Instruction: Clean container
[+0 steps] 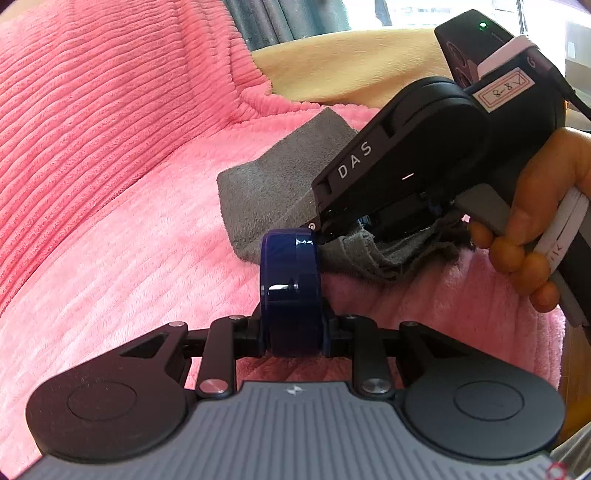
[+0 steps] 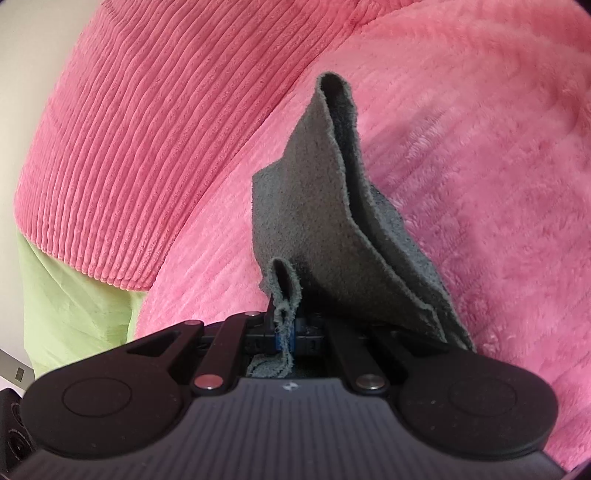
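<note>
A pink ribbed blanket (image 1: 110,155) covers the seat, with grey curtains (image 1: 284,18) and a bright window (image 1: 443,13) behind.

Hidden or cut-off items:
- Blue container (image 1: 290,291): lower part concealed between the left tongs (image 1: 291,332); its opening is not visible.
- Grey cloth (image 1: 273,188): near portion covered by the right tongs (image 1: 325,229); the pinched end disappears between the fingers in the right wrist view (image 2: 284,325).
- Hand (image 1: 532,236): cut off at the frame's right edge.
- Pink blanket (image 1: 110,184): extent cropped on all sides.
</note>
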A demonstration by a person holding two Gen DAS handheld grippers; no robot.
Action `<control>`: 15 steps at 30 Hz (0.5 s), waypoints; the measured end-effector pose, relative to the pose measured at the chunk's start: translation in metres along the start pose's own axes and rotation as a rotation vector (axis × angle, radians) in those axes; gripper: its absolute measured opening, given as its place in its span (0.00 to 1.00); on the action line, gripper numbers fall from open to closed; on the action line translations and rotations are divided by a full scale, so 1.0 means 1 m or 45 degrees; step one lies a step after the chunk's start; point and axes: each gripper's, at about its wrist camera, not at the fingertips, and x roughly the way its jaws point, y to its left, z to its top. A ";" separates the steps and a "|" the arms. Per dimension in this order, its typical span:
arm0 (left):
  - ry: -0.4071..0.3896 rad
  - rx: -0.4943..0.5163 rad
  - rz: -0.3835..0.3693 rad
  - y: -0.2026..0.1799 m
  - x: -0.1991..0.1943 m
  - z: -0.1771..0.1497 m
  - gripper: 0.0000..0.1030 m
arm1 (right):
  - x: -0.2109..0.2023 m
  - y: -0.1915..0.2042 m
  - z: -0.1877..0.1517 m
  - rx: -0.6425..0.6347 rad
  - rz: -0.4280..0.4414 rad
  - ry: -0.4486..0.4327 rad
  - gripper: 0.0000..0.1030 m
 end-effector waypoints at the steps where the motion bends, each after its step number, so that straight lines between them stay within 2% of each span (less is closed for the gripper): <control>1: 0.000 0.002 0.001 0.000 0.001 0.001 0.29 | 0.001 0.000 0.000 0.000 -0.002 0.000 0.00; 3: -0.003 0.015 -0.011 0.008 0.004 0.000 0.29 | 0.000 -0.002 -0.001 0.000 -0.003 -0.001 0.00; 4: -0.013 0.045 -0.040 0.024 0.005 -0.005 0.29 | -0.001 -0.003 -0.002 0.003 -0.003 -0.001 0.00; 10: -0.019 0.057 -0.038 0.027 0.012 -0.001 0.29 | -0.007 -0.010 0.002 0.089 0.034 -0.016 0.01; 12: -0.042 0.079 -0.017 0.027 0.014 0.001 0.29 | -0.018 -0.014 0.005 0.140 0.060 -0.070 0.01; 15: -0.101 0.219 0.092 0.015 0.017 0.003 0.29 | -0.045 -0.020 0.011 0.190 0.114 -0.231 0.01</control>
